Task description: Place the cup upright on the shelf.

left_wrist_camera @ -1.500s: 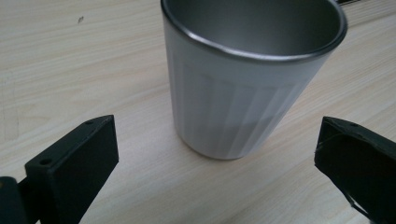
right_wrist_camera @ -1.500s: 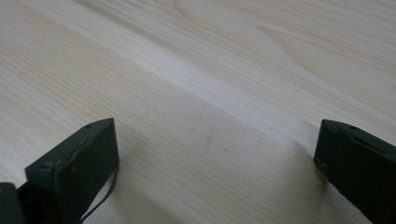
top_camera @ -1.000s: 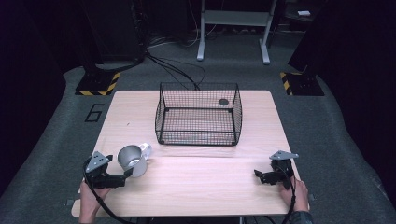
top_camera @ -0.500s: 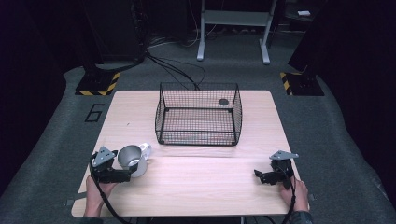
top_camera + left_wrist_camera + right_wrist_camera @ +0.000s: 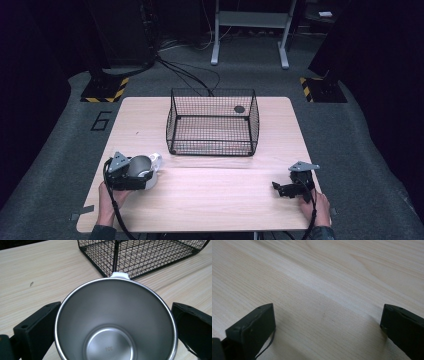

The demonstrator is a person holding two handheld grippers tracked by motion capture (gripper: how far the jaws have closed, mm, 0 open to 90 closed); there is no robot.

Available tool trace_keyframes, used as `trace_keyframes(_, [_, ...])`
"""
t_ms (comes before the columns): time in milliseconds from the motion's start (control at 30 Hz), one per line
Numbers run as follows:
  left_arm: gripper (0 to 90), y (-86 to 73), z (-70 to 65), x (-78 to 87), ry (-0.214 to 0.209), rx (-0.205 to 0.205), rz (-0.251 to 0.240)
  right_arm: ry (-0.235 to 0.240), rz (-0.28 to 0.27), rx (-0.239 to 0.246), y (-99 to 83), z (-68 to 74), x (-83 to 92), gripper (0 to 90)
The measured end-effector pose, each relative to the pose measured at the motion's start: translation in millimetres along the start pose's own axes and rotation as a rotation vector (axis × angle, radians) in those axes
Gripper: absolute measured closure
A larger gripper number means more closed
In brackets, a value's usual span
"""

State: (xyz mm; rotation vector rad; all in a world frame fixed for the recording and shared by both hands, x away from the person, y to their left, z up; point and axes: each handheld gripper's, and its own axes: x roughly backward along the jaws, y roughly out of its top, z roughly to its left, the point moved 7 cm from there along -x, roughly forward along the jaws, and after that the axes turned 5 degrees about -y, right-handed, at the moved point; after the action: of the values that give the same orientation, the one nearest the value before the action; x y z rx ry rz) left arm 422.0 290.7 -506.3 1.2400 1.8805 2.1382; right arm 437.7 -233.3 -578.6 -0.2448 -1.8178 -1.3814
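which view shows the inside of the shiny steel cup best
The left gripper view: it looks straight into the round shiny steel cup, showing its walls and stamped bottom. The high view shows the cup small, from above. The right gripper view gives bare table.

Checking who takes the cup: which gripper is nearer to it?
Left. The left gripper has its jaws on either side of the cup; the right gripper sits far across the table.

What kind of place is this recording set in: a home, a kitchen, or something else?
Most likely a lab or studio set up for recording, not a home. A lone wooden table stands on grey carpet, with a number 6 marked on the floor, yellow-and-black hazard-striped bases and loose cables behind, amid dark surroundings.
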Motion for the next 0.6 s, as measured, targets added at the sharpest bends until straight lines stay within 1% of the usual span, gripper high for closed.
trace_keyframes(67, [0.0, -0.1, -0.3, -0.7, 0.003, 0.005, -0.002, 0.0, 0.0, 0.001, 0.0, 0.0, 0.0, 0.0])
trace_keyframes(133, [0.2, -0.5, 0.0, -1.6, 0.006, 0.0, -0.001, 0.0, 0.0, -0.001, 0.0, 0.1, 0.0, 0.0])
trace_keyframes(200, [1.9, -1.2, 0.3, -2.3, 0.009, 0.002, 0.0, 0.0, 0.0, 0.002, 0.0, -0.1, 0.0, 0.0])
trace_keyframes(333, [3.4, -2.0, 0.8, -2.1, 0.031, -0.009, 0.006, 0.0, 0.0, -0.002, 0.0, 0.1, 0.0, 0.0])
trace_keyframes(367, [5.1, -2.2, 0.8, -2.0, 0.032, -0.009, 0.004, 0.0, 0.0, 0.002, -0.1, -0.1, 0.0, 0.0])
trace_keyframes(500, [5.6, -2.5, 0.4, -1.9, 0.042, -0.002, 0.001, 0.0, 0.0, -0.001, 0.0, 0.0, 0.0, 0.0])
trace_keyframes(600, [5.9, -2.7, 0.5, -1.7, 0.041, -0.004, -0.002, 0.0, 0.0, 0.001, -0.1, 0.0, 0.0, 0.0])
